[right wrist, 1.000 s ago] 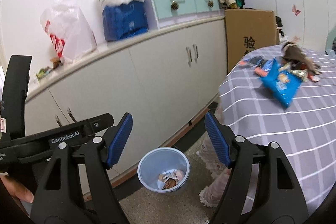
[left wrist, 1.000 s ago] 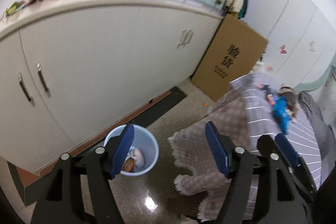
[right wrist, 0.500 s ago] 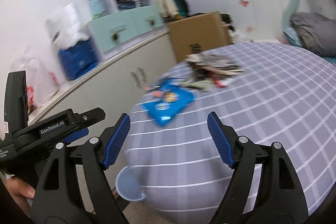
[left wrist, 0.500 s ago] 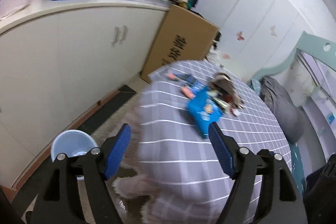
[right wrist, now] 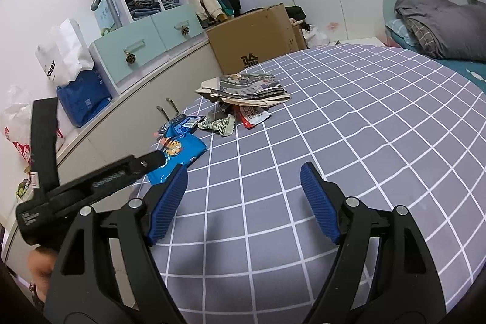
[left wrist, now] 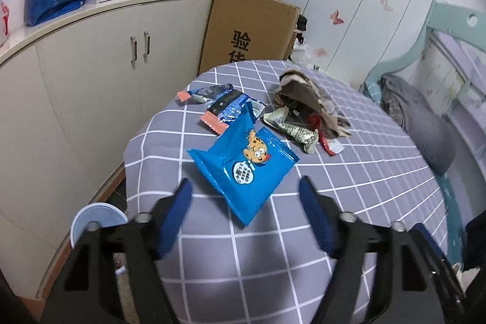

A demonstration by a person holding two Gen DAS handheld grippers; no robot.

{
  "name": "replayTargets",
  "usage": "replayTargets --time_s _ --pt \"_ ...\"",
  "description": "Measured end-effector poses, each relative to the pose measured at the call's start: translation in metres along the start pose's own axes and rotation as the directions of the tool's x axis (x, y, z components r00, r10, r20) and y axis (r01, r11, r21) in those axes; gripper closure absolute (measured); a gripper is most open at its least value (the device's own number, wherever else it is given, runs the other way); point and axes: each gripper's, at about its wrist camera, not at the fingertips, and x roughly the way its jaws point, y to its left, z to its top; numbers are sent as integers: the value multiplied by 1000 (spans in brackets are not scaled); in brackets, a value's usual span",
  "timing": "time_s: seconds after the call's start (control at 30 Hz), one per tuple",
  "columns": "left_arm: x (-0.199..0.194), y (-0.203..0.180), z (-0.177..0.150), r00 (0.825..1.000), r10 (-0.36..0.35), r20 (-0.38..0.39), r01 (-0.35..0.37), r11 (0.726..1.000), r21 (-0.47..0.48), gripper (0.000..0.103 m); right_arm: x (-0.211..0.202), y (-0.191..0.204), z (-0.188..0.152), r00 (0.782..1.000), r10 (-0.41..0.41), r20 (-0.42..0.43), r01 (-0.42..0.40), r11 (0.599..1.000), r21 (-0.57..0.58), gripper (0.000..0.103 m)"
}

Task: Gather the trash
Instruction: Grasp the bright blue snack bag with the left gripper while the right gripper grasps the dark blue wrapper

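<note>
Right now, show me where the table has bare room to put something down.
Free: the checked tablecloth right of the newspaper pile, out to the bed-side edge, and the near strip under the right tongs. Crowded: the cabinet-side edge, where the blue snack bag, silver wrapper and red wrapper cluster.

Both grippers swing off the cabinets and floor toward the table [left wrist: 379,172]: a sec ago the left gripper [left wrist: 244,199] frames the trash bin [left wrist: 91,217] dead centre, now the bin sits at 8 o'clock, half hidden by the left finger, and the blue snack bag [left wrist: 243,169] lies just past the tips w/ the wrapper pile [left wrist: 303,117] at 1 o'clock beyond it. Its jaws are closing, nothing btwn them. Right gripper [right wrist: 244,187] loses the bin from view and now hangs over bare checked cloth, snack bag at 10 o'clock behind the left gripper's arm.
</note>
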Motion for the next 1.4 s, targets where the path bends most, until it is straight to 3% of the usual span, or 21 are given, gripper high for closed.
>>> replayTargets --time_s 0.1,0.13,0.2,0.23,0.33,0.47,0.53,0.67,0.8,0.97,1.23,1.3,1.33,1.4 --pt "10 1 1 999 -6 -35 6 1000 2 48 3 1 4 1000 5 -5 -5 1000 -7 27" --pt "13 3 0 999 0 -48 0 1000 -1 54 4 2 5 1000 5 -6 -6 1000 -9 27" --pt "15 7 -1 998 11 -54 -11 1000 -3 75 6 7 8 1000 7 -7 -7 1000 -18 27" --pt "16 8 0 997 -16 -72 15 1000 -9 90 7 8 9 1000 9 -9 -9 1000 -21 27" --pt "14 14 0 993 -91 -76 88 995 -43 100 10 15 14 1000 18 -19 -19 999 -31 27" --pt "-10 27 -1 986 -167 -4 166 984 -66 102 13 27 21 999 25 -22 -26 998 -54 27" --pt "-24 38 0 987 -152 45 155 984 -87 102 15 34 26 999 30 -19 -32 997 -70 27" --pt "-57 79 5 987 -36 156 62 984 -165 102 39 55 37 994 65 -90 -74 993 -92 27" --pt "-83 131 8 964 138 228 -76 963 -260 102 78 90 39 980 88 -177 -116 981 -154 27" --pt "-95 188 5 928 296 228 -201 910 -362 102 124 130 39 973 55 -226 -106 970 -220 27" --pt "-89 242 -3 925 339 173 -243 876 -417 102 187 165 43 969 -75 -233 5 958 -288 27" --pt "-87 248 -5 928 333 165 -239 875 -421 102 201 164 43 957 -124 -261 43 954 -297 28" --pt "-85 249 -6 930 331 163 -238 875 -421 102 206 162 43 952 -115 -283 31 958 -284 30" --pt "-84 255 -8 933 324 156 -234 877 -419 102 210 161 41 942 -141 -303 47 954 -296 54"
